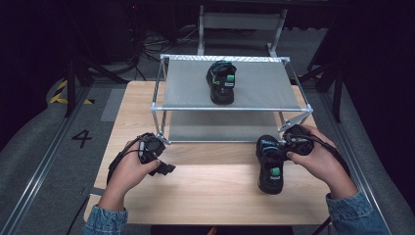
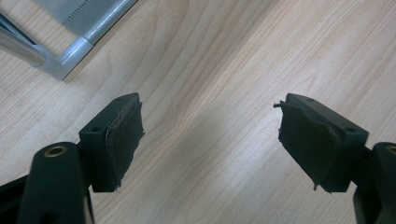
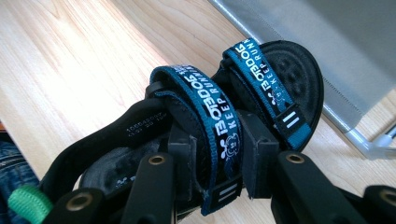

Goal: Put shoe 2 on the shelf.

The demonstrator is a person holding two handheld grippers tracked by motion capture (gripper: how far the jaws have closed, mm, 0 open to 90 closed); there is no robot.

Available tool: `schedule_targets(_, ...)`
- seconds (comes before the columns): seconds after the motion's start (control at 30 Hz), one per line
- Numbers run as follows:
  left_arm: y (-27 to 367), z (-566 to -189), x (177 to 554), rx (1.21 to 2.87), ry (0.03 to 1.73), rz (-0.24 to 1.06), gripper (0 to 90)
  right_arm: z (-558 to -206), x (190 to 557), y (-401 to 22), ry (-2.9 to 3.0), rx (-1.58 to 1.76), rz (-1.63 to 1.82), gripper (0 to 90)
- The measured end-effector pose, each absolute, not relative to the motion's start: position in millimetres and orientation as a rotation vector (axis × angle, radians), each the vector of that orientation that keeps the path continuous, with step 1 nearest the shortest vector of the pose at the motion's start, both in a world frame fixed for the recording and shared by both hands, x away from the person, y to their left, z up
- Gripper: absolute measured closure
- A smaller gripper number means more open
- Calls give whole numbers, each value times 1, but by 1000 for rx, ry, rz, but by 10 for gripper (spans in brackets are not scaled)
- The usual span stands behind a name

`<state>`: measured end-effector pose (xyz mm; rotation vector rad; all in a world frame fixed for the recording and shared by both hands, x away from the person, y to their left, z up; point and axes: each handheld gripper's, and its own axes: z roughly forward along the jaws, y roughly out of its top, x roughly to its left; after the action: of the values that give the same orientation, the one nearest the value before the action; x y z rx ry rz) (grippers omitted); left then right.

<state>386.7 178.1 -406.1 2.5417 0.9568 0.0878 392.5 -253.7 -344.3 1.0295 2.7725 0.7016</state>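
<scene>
near the tabletop's right edge, right gripper (image 3: 217,154) clamps sandal (image 3: 224,107) by its strap (image 3: 212,109); left gripper (image 2: 210,140) open over bare wood.

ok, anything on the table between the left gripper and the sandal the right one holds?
Nothing: high view shows bare wood between the left gripper and the sandal.

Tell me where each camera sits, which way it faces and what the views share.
High view: above the person's side, looking forward and down on the table; forearms, both hands.
Left gripper view: on the left gripper, looking down at bare wood; jaws apart.
Right gripper view: on the right gripper, jaws pinching the sandal strap.
Shared: the rack, the sandal.
</scene>
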Motion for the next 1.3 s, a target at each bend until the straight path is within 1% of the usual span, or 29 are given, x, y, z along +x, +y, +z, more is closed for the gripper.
schedule_targets(0.27, 180, -411, 388, 2549, 957, 58, 204, -325, 392, -255, 2789, 1066, 749, 691)
schedule_targets(0.8, 185, -415, 390, 2539, 978, 59, 198, -287, 392, -250, 2786, 1066, 785, 689)
schedule_targets(1.0, 185, -417, 390, 2551, 947, 53, 198, -270, 394, -251, 2783, 1077, 815, 689)
schedule_targets(1.3, 187, -417, 389, 2531, 986, 57, 197, -243, 392, -254, 2774, 1067, 834, 689)
